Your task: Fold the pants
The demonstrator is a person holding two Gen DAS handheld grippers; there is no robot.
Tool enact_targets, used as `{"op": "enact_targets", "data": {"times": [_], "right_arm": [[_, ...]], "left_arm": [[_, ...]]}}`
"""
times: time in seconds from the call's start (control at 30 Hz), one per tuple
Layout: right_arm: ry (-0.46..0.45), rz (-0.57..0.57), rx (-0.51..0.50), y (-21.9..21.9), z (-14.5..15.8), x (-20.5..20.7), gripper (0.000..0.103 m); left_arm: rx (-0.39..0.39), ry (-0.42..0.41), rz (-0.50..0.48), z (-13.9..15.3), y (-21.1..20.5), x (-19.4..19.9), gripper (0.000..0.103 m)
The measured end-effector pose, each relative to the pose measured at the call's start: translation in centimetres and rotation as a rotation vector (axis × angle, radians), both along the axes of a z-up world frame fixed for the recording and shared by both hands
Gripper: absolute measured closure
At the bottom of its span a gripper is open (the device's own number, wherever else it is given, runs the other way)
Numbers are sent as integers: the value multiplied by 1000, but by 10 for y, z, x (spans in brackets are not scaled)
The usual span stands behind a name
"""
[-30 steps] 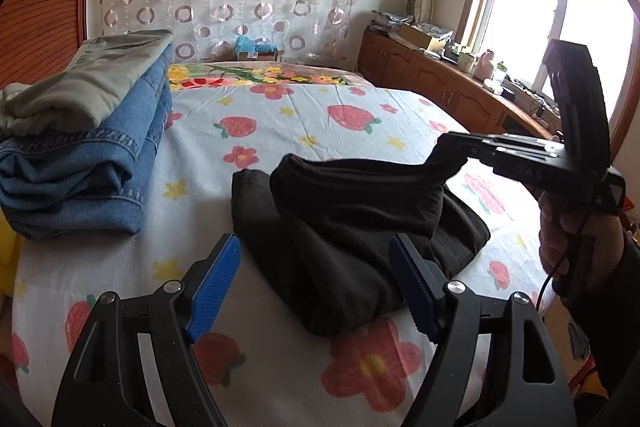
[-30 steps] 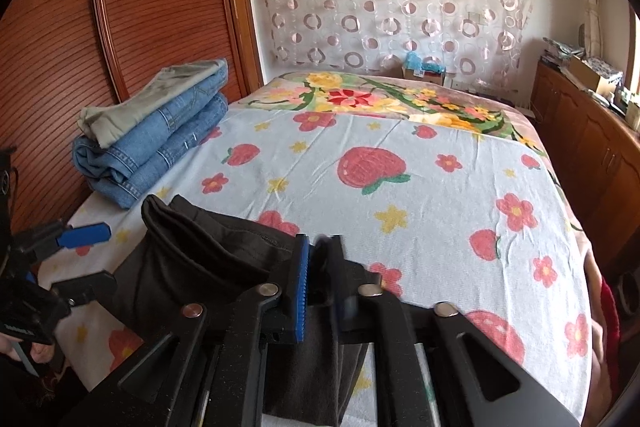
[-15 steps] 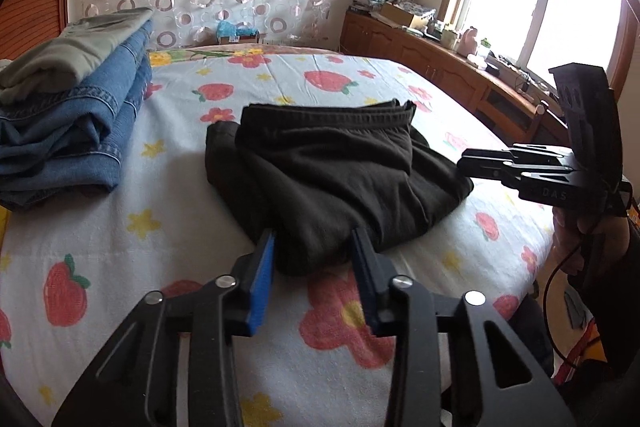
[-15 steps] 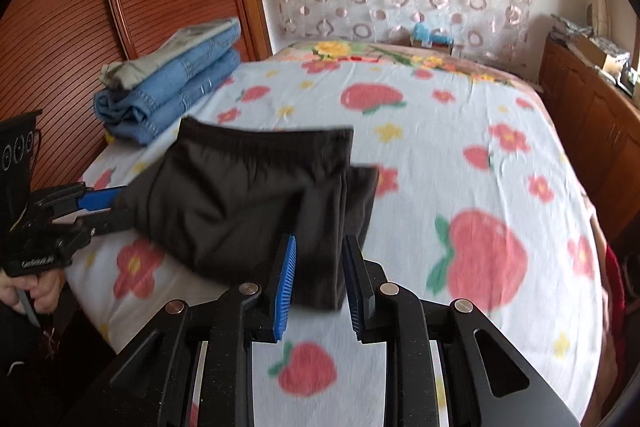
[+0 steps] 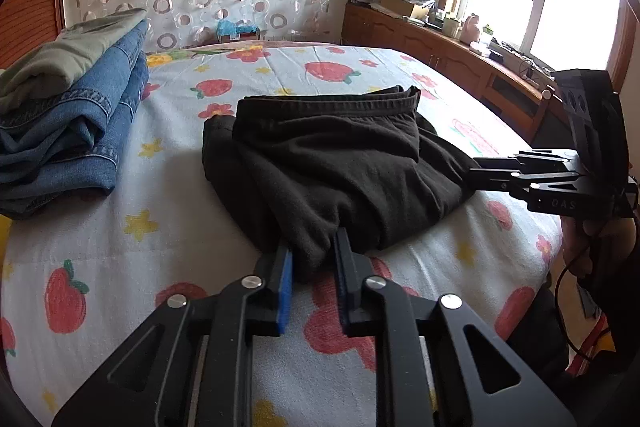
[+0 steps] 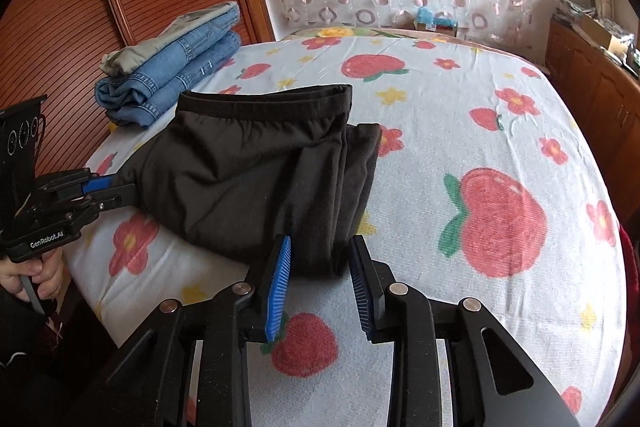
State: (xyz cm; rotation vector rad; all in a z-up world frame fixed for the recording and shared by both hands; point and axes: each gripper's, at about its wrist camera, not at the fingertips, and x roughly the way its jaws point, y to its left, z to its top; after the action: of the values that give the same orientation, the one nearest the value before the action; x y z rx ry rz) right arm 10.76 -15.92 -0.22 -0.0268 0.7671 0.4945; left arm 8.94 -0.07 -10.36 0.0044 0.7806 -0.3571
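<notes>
black pants | folded bundle, long axis between grippers | left gripper just narrowed, pinching near corner | right gripper narrow, straddling opposite end, contact unclear

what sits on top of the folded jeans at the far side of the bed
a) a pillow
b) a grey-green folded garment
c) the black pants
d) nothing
b: a grey-green folded garment lies on top of the blue jeans, while the black pants lie apart from that stack, nearer the front edge of the bed.
</notes>
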Motion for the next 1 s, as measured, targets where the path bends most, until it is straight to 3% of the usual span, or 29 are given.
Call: {"op": "enact_targets", "data": {"times": [0.13,0.2,0.5,1.0], "right_arm": [[-3,11,5,1,0,0,94],[-24,-11,0,-2,3,-2,97],[-75,-40,-8,-8,12,-17,98],[-58,12,11,-18,22,-72,98]], "left_arm": [[8,-23,7,5,3,-2,91],[4,-37,20,8,8,-3,92],[-5,-38,26,10,21,-10,92],[-2,-14,-23,20,15,-53,92]]}}
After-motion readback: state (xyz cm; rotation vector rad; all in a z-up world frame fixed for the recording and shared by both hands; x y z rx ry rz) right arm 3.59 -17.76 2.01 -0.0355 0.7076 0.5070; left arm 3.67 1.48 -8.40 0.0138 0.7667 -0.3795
